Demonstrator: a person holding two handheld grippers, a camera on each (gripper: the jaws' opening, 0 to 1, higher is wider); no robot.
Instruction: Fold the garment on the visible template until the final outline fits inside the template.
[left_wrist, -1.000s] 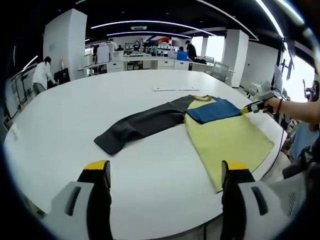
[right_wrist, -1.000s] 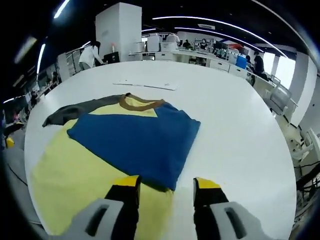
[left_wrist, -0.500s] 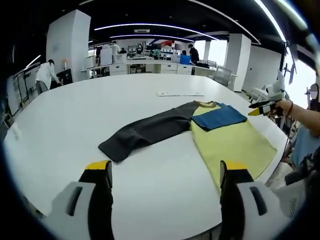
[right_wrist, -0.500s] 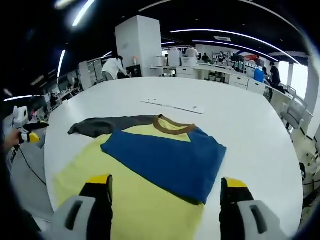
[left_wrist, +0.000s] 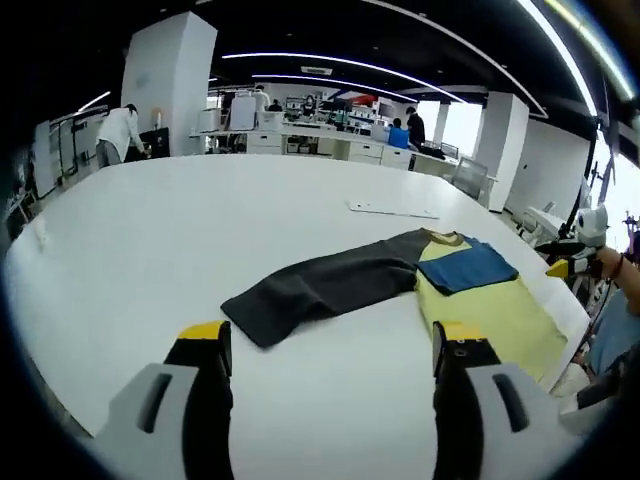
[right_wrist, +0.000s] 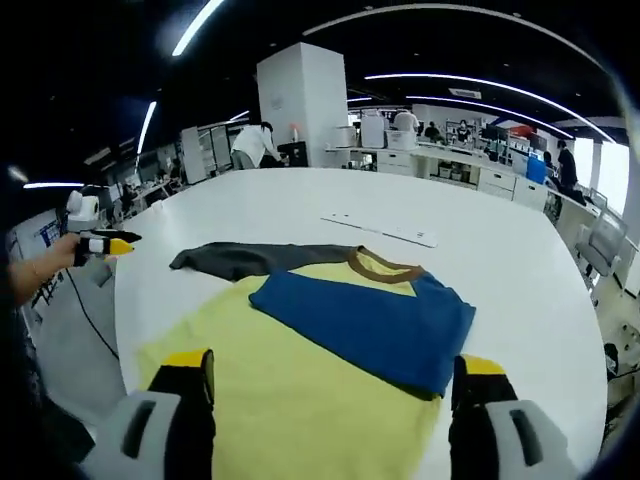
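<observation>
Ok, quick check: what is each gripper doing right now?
Left gripper: jaws open, holding nothing, short of the dark sleeve.
Right gripper: jaws open, holding nothing, over the yellow shirt.

Wide bare counter (left_wrist: 150, 230) lies open on the dark-sleeve side of the garment (left_wrist: 400, 280). Beyond the collar, only a thin white strip (right_wrist: 380, 228) lies flat. The garment itself is near the counter's edge.
</observation>
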